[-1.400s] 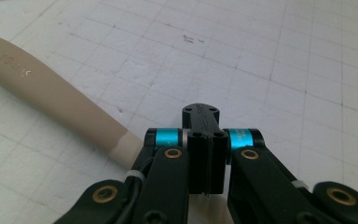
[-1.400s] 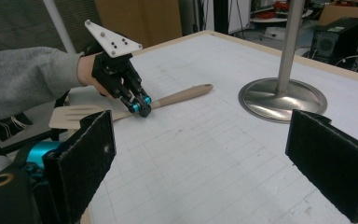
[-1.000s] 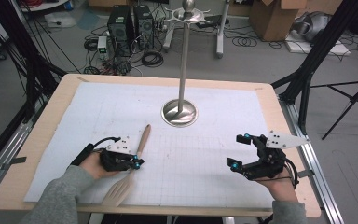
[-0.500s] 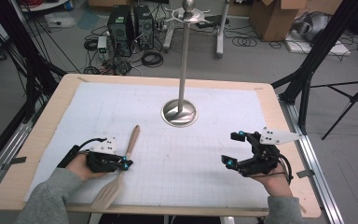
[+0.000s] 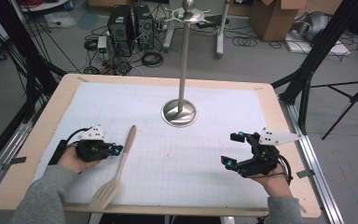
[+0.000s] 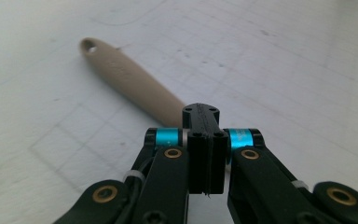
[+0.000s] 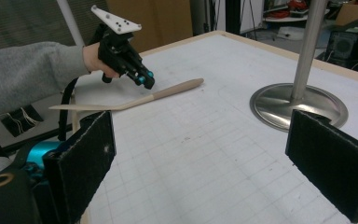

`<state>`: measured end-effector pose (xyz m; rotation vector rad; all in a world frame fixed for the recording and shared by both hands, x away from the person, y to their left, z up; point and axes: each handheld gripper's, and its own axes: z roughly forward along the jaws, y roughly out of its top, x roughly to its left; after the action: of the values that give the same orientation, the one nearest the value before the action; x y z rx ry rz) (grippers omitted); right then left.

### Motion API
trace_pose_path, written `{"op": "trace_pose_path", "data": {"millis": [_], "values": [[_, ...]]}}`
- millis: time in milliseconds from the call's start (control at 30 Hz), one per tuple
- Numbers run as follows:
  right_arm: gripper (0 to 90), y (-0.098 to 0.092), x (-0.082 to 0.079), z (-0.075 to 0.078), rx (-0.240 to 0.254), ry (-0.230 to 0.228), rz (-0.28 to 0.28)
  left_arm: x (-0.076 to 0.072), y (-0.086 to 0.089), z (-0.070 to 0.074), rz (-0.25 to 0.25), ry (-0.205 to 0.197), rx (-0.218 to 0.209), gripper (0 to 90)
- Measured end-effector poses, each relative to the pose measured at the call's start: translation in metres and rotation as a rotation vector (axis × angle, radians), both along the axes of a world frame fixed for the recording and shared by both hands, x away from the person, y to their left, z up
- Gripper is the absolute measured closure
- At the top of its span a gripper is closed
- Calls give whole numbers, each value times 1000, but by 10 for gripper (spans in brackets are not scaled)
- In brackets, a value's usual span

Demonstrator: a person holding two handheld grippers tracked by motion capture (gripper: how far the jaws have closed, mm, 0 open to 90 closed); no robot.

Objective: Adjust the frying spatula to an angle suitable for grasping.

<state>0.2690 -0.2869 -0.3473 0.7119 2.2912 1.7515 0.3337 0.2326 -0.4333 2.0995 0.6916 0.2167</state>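
A beige spatula (image 5: 117, 170) lies on a white gridded mat (image 5: 177, 154), beside a silver stand (image 5: 180, 112).

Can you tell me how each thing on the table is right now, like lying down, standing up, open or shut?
Beige slotted plastic spatula: lying flat on the mat, head over the near table edge, handle tip pointing to the stand.
Silver metal stand with round base: upright, nothing hanging on its top hooks.
Left gripper: jaws shut, right beside the spatula handle.
Right gripper: jaws wide open, empty.
White gridded mat: spread flat on the wooden table.
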Motion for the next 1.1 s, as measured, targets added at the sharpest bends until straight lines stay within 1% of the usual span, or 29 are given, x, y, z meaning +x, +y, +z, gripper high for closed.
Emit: {"op": "trace_pose_path", "data": {"millis": [67,100,167,200,233,300,433,467,533,600,700,733,933,1033,1100], "values": [[74,0,-2,-1,-5,10,-2,5,-1,-3,32,21,22,896],[74,-1,-2,-1,-8,3,-2,7,-2,-5,42,33,27,896],[74,-2,-4,-2,-12,8,-9,10,-6,-7,50,41,48,896],[74,-3,-4,-2,-14,5,-12,12,-8,-8,51,50,54,896],[74,-3,-5,-2,-14,7,-14,13,-10,-9,45,50,55,896],[74,-5,-7,-3,-12,9,-21,14,-13,-8,29,45,57,896],[74,-8,-11,-3,-16,6,-36,17,-17,-9,-20,20,18,897],[74,-8,-12,-3,-18,11,-35,18,-18,-9,-26,11,22,897],[74,-7,-13,-3,-28,5,-34,20,-21,-8,-34,8,39,897],[74,-7,-15,-3,-30,11,-37,21,-23,-7,-39,10,47,898],[74,-6,-16,-3,-43,9,-36,24,-27,-8,-48,2,57,897],[74,-6,-16,-4,-45,11,-38,25,-28,-8,-46,3,58,898],[74,-9,-19,-6,-52,20,-49,28,-40,-7,-74,-11,55,898],[74,-10,-21,-6,-55,18,-54,29,-45,-9,-91,-23,56,898],[74,-11,-22,-6,-57,22,-59,30,-47,-11,-91,-24,60,898]]}}
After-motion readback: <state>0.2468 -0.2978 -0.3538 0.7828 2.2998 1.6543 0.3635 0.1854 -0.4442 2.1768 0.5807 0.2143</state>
